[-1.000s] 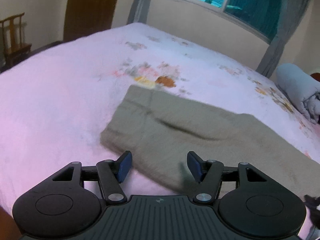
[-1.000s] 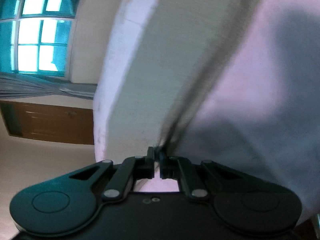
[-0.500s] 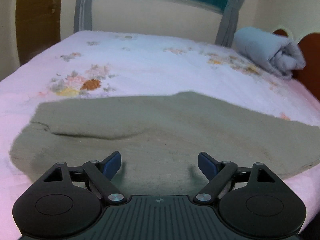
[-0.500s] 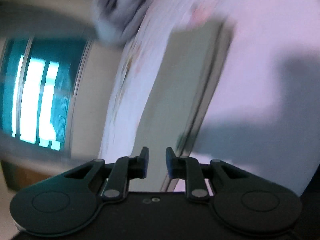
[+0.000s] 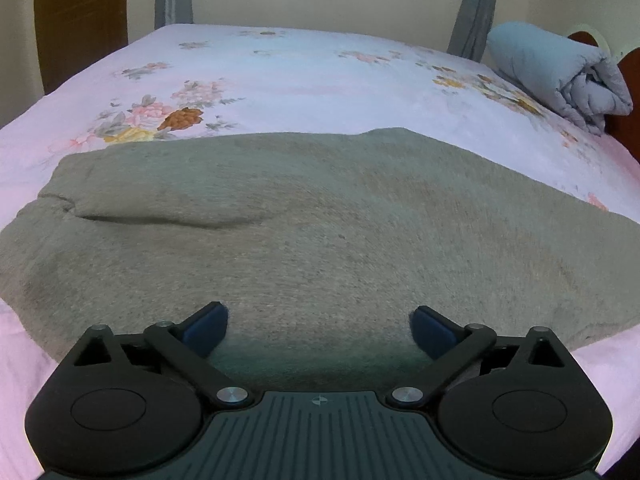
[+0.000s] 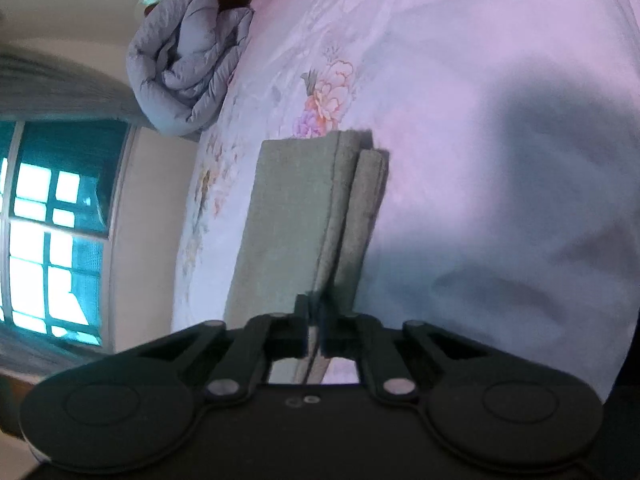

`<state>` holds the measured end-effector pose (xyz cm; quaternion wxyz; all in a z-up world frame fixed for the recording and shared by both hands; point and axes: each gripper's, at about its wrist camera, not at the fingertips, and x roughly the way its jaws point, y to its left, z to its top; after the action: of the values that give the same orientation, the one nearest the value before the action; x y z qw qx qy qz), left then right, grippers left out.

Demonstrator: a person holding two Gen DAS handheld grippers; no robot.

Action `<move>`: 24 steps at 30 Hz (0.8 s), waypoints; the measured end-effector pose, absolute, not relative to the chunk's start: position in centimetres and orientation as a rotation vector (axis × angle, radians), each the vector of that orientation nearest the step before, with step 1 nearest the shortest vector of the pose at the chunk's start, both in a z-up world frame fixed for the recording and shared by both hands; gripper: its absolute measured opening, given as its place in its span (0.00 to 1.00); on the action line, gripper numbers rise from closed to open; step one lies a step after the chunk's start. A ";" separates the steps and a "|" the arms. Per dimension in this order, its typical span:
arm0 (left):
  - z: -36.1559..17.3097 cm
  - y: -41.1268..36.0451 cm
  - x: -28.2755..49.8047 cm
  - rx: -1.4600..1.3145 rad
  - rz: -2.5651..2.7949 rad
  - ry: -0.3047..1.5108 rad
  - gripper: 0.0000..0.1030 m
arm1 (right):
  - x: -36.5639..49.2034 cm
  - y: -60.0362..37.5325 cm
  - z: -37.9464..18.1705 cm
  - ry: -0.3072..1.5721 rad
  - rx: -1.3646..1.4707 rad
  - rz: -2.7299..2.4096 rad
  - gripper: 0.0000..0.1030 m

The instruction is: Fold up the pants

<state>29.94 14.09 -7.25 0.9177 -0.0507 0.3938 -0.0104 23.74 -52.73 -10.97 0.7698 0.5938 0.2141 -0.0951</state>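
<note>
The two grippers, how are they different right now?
The left gripper has its jaws spread wide, having just been opening, and nothing is pinched between them; the right gripper is shut on an edge of the pants. The left gripper sits level over the flat pants; the right gripper's view is rolled sideways. Both are black and point at the same olive pants on the bed.

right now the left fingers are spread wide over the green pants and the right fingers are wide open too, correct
Not quite. The left gripper is spread wide over the green pants, but the right gripper is shut, pinching the pants' edge, as the right wrist view shows.
</note>
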 end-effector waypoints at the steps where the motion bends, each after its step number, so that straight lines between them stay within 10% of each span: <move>1: -7.2 14.1 29.9 -0.102 -0.023 0.810 0.97 | 22.7 -53.1 -10.7 0.448 1.286 -0.187 0.00; 8: -7.3 14.2 30.3 -0.096 -0.035 0.817 0.98 | 21.5 -53.3 -12.5 0.483 1.321 -0.172 0.01; 12: -7.4 14.5 30.2 -0.103 -0.055 0.813 0.98 | 19.2 -53.8 -10.4 0.376 1.244 -0.207 0.37; 22: -7.5 14.2 30.3 -0.093 -0.045 0.814 1.00 | 20.1 -56.8 -12.2 0.349 1.295 -0.264 0.34; 24: -7.5 14.1 30.3 -0.087 -0.044 0.815 1.00 | 21.2 -56.8 -12.1 0.376 1.256 -0.258 0.06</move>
<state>30.34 14.15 -7.55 0.9169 -0.0424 0.3963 -0.0212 21.21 -56.81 -12.12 0.7849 0.5824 0.1743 -0.1196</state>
